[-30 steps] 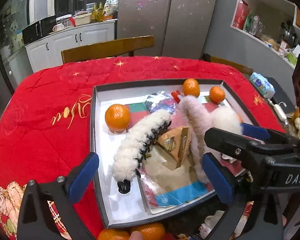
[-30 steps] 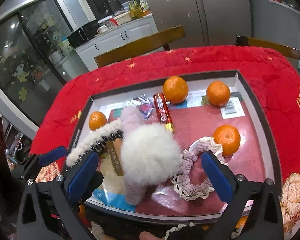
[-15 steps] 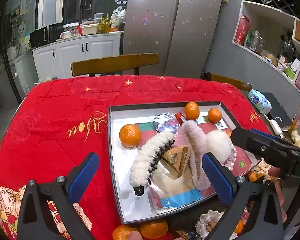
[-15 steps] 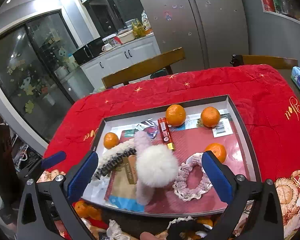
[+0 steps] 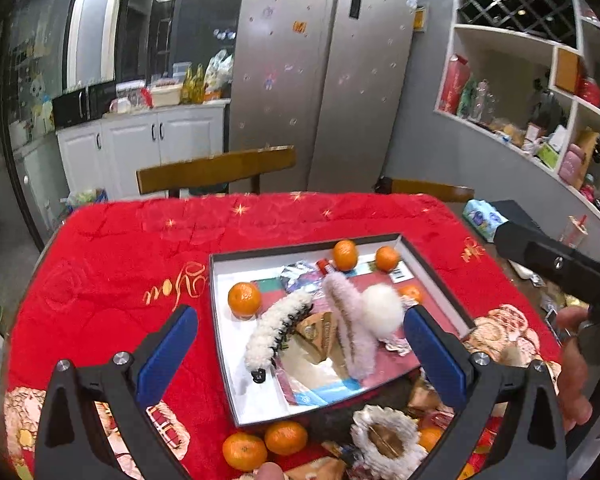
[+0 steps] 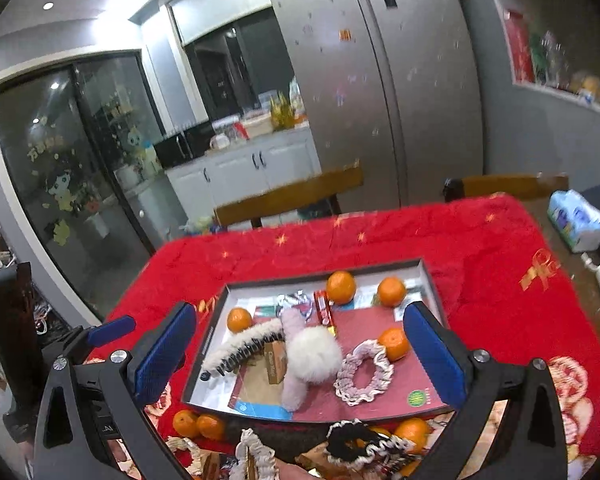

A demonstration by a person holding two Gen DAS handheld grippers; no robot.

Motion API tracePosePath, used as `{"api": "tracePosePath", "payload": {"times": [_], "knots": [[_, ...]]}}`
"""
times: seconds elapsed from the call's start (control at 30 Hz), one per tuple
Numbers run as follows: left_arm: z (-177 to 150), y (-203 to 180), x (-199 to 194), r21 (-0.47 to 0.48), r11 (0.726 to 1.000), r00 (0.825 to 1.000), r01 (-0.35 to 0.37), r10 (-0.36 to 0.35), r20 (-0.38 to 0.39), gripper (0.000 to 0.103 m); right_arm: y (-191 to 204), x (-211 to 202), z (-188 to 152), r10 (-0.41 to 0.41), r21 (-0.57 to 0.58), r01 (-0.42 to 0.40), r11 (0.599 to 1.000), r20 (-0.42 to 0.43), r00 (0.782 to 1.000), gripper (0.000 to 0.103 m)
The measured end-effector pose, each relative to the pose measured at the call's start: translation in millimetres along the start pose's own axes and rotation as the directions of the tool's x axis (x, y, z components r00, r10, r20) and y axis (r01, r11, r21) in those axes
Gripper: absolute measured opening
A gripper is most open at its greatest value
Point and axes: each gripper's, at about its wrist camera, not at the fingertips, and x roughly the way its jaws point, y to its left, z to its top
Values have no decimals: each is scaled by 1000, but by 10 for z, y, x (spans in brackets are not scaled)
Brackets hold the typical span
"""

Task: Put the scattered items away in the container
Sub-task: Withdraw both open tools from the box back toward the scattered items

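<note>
Left gripper (image 5: 300, 354) jaws wide apart, nothing between them, held above the near edge of the container (image 5: 220, 320); right gripper (image 6: 300, 350) likewise spread wide and holding nothing, over the same box. The container is a shallow dark-rimmed tray sitting on the red tablecloth (image 5: 112, 272). Inside it: white fluffy hair claw (image 5: 278, 326), pink fuzzy clip (image 5: 350, 328), white pom-pom (image 5: 382, 308) touching the clip, a tan packet (image 5: 320, 334) with unreadable print, and oranges (image 5: 244, 299). Gold script on the cloth beside the tray, upside down, not legible. The right wrist view adds things the left view hides: pink-and-white scrunchie (image 6: 364, 372) lying just beside an orange in the tray, a red tube (image 6: 323, 308) near the far wall, a green round sticker (image 6: 417, 398) on the red liner, text too small. Items outside the tray at the near edge: loose oranges (image 5: 266, 444), a cream frilly scrunchie (image 5: 388, 436), and, in the right view only, a black scrunchie (image 6: 356, 438). The left view alone shows the shelf unit (image 5: 540, 92) and the person's hand (image 5: 574, 360) on the other gripper's handle. Tissue pack (image 6: 576, 220) sits off the cloth, far right.
</note>
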Motion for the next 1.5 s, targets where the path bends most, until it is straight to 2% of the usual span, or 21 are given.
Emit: {"api": "tracePosePath", "payload": {"times": [0.17,0.43,0.57,0.7,0.83,0.9,1.07,1.3,1.5], "knots": [[-14,-136,-425,41,999,998,2,-5,62,103,76,-452,-32,-48,-37,51,998,75,996,103],[-133,-212,-1073,63,998,989,6,-16,149,103,122,-1030,-230,-77,-54,86,995,152,985,103],[-333,-188,-1321,48,999,982,-22,13,190,103,115,-1259,-379,-94,-51,106,993,199,976,103],[-690,-185,-1483,28,999,975,-43,36,221,103,60,-1454,-633,-71,-23,79,997,240,968,103],[-1118,-180,-1484,-31,998,984,-51,55,172,103,-25,-1569,-981,-60,37,52,998,265,962,103],[-1381,-178,-1458,-55,998,990,-14,22,137,103,-63,-1602,-1176,-60,59,45,997,275,960,103],[-1724,-192,-1318,-78,997,998,22,-18,54,103,-122,-1559,-1448,-102,-4,108,994,267,958,103],[-1837,-222,-999,-93,995,999,-41,38,-36,103,-230,-1485,-1490,-90,8,91,996,235,968,103],[-1804,-156,-814,-135,990,996,-30,19,-83,103,-306,-1330,-1533,-77,15,76,997,169,983,103]]}}
